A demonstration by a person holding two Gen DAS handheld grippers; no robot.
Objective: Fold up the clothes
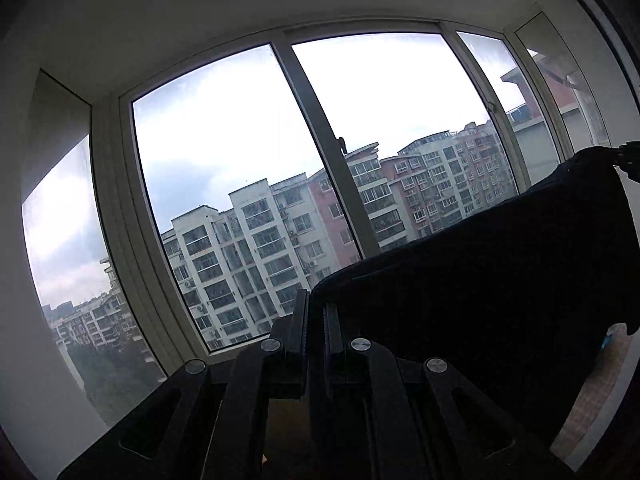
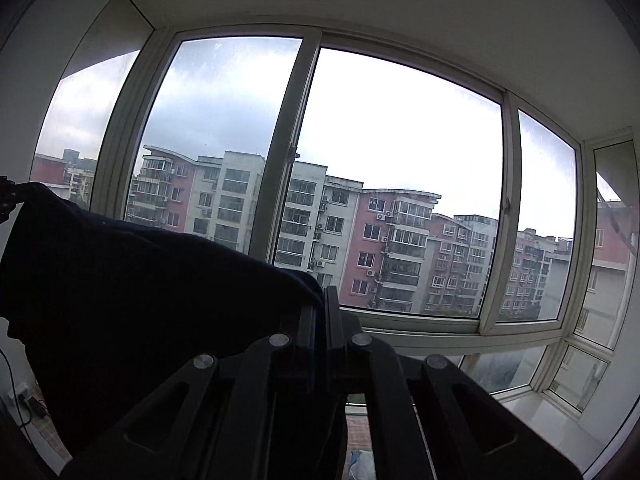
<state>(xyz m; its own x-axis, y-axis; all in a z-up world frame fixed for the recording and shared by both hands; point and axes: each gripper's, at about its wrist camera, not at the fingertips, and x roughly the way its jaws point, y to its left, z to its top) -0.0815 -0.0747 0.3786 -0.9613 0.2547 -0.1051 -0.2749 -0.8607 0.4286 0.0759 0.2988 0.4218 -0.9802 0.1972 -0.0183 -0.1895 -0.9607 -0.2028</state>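
Both wrist views sit just behind their own closed fingers and face level toward a wide window (image 1: 320,184) with apartment blocks (image 2: 400,248) beyond. They share that window and a dark garment (image 1: 500,264), lower right in the left view, lower left in the right view.

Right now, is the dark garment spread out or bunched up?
Spread out: the dark garment hangs stretched between the left tool and the right tool.

No readable text, labels, brands or numbers in either wrist view: nothing legible on the dark garment (image 1: 500,272), the window frames (image 2: 296,128) or the apartment blocks (image 2: 400,240) outside.
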